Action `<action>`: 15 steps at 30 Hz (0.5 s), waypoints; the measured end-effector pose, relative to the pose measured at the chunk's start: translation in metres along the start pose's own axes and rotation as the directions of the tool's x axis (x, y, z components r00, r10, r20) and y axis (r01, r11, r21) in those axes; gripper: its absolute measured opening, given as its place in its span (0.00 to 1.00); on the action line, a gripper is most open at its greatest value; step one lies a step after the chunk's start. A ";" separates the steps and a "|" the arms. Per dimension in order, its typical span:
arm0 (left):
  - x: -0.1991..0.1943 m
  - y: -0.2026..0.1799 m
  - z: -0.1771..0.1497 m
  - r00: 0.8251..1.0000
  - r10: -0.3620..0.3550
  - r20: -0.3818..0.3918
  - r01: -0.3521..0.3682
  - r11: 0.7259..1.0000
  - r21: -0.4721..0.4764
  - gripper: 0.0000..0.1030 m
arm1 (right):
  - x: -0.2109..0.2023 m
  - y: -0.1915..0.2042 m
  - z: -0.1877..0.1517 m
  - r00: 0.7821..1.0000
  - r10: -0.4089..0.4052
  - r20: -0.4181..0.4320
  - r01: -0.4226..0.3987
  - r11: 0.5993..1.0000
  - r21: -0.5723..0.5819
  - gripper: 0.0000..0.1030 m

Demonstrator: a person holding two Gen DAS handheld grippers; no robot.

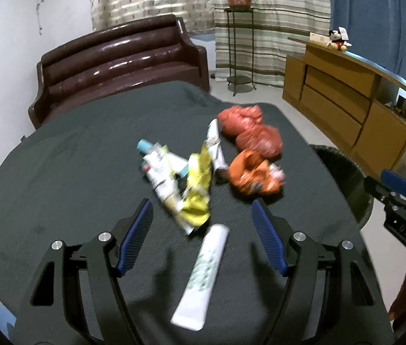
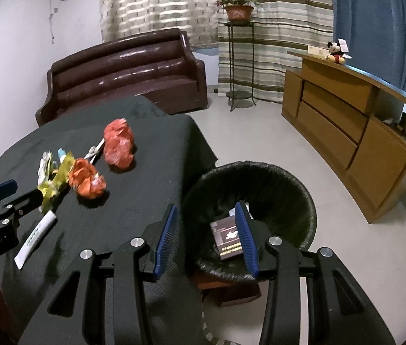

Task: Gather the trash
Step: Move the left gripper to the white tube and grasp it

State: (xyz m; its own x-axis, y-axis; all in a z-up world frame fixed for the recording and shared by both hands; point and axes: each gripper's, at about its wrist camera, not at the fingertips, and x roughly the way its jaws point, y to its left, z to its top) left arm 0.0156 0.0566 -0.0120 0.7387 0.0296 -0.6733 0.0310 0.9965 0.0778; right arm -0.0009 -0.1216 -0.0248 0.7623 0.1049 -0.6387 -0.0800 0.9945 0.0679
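Left gripper point(image 1: 201, 227): blue-padded jaws spread wide, pinching nothing, poised above the dark grey cloth-covered table point(image 1: 59, 172). Between the pads, toward 6 o'clock, a flat white tube with green print point(image 1: 203, 276), lying free; print too blurred to read. At 12 o'clock of the gripper, a crumpled yellow wrapper point(image 1: 198, 189) over a white squeezed tube with a pale blue cap point(image 1: 159, 172). At 1 o'clock, a crushed orange wrapper point(image 1: 253, 176), two balled-up red plastic bags point(image 1: 249, 130) beyond it, and a thin white packet point(image 1: 214, 146) between the yellow wrapper and the bags. All trash on the table, untouched.

Right gripper point(image 2: 207, 230): jaws partly open, empty, held over the table edge and the round bin lined with a black bag point(image 2: 286, 181) at 1 o'clock. Inside the bin, a dark maroon flat box point(image 2: 227, 238), its writing illegible. On the left gripper's body in the right view, small white lettering, unreadable. Brown leather sofa point(image 2: 125, 69) at 11 o'clock behind the table.
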 end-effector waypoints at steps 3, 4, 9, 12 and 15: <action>0.000 0.008 -0.008 1.000 0.001 -0.017 -0.001 1.000 -0.008 0.67 | -0.002 0.005 -0.003 1.000 0.004 -0.008 -0.004 1.000 -0.006 0.41; 0.000 0.010 -0.010 1.000 -0.002 -0.021 0.001 1.000 -0.011 0.67 | -0.003 0.006 -0.004 1.000 0.005 -0.010 -0.005 1.000 -0.008 0.41; -0.002 0.014 -0.021 0.999 -0.017 -0.040 0.017 1.000 0.001 0.67 | -0.007 0.016 -0.009 1.000 0.010 -0.017 -0.011 1.000 -0.017 0.41; 0.000 0.016 -0.029 0.998 -0.024 -0.060 0.025 1.000 0.014 0.67 | -0.009 0.023 -0.014 1.000 0.015 -0.022 -0.015 1.000 -0.021 0.41; 0.003 0.020 -0.034 0.996 -0.034 -0.083 0.035 0.999 0.006 0.67 | -0.010 0.028 -0.017 0.999 0.019 -0.027 -0.020 0.999 -0.027 0.41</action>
State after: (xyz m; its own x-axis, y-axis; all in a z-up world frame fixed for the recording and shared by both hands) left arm -0.0044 0.0797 -0.0379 0.6791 0.0016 -0.7340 0.0610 0.9964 0.0586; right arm -0.0216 -0.0953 -0.0295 0.7427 0.1237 -0.6581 -0.1120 0.9919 0.0601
